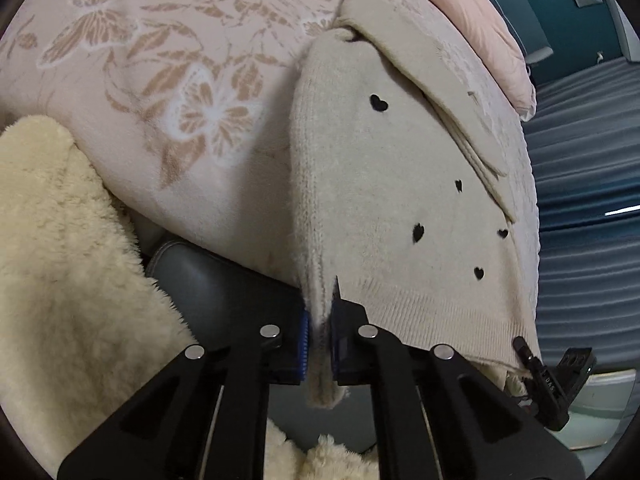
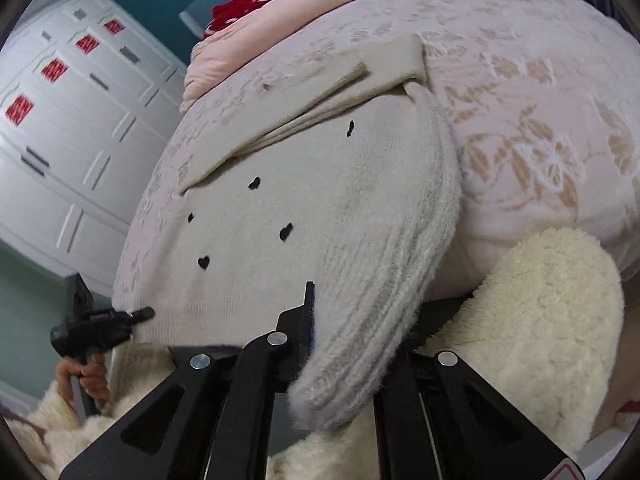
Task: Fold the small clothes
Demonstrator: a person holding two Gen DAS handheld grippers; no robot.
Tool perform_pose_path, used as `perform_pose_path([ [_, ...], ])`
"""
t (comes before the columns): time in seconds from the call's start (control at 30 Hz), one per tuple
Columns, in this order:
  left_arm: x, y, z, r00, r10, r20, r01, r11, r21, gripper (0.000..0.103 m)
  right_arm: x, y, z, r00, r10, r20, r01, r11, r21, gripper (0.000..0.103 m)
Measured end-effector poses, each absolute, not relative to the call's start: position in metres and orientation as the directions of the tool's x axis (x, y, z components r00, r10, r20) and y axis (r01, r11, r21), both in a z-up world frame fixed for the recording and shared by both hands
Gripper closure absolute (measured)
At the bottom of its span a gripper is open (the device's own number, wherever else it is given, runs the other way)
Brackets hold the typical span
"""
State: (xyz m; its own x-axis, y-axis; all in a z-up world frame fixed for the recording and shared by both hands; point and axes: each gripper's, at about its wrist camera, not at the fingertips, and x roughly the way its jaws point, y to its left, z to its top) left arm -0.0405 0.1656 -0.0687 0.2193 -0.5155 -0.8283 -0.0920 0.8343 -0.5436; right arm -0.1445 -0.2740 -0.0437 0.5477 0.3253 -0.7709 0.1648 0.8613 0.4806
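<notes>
Bedroom with white cupboards [image 2: 68,128], and a bed covered in a pink butterfly blanket [image 1: 140,92]. The beige heart-dotted sweater [image 1: 400,200] lies flat on it, straight ahead of both tongs. Left tongs [image 1: 319,344] are clamped on its folded side edge, and right tongs [image 2: 344,344] are pinching the ribbed sleeve [image 2: 384,280], probably so that side can be swung across evenly. Fluffy cream fleece [image 1: 60,260] sits just beside and below.

text: "DAS", faint | on: other gripper's black finger [image 1: 548,386] | red cabinet stickers [image 2: 18,109]: unreadable
</notes>
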Motion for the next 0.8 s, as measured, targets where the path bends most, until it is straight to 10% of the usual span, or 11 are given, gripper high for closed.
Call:
perform_pose_path([
  [0.37, -0.114, 0.181, 0.02, 0.137, -0.643, -0.753, 0.016, 0.762, -0.648, 0.097, -0.224, -0.273, 0.003, 0.386, 0.478, -0.789, 0.0, 0.855, 0.519, 0.096],
  [0.6, -0.038, 0.157, 0.088, 0.329, -0.655, -0.68, 0.208, 0.753, -0.625, 0.096, -0.159, -0.319, 0.075, 0.653, 0.489, -0.579, -0.017, 0.773, 0.634, 0.095],
  [0.73, 0.052, 0.117, 0.061, 0.45, -0.502, -0.739, 0.236, 0.864, -0.444, 0.092, -0.061, -0.352, 0.044, 0.738, 0.353, -0.575, 0.123, 0.767, 0.63, 0.086],
  [0.8, 0.087, 0.106, 0.032, 0.48, -0.37, -0.795, 0.18, 0.929, -0.324, 0.071, -0.032, -0.356, 0.023, 0.738, 0.212, -0.64, 0.26, 0.786, 0.56, 0.062],
])
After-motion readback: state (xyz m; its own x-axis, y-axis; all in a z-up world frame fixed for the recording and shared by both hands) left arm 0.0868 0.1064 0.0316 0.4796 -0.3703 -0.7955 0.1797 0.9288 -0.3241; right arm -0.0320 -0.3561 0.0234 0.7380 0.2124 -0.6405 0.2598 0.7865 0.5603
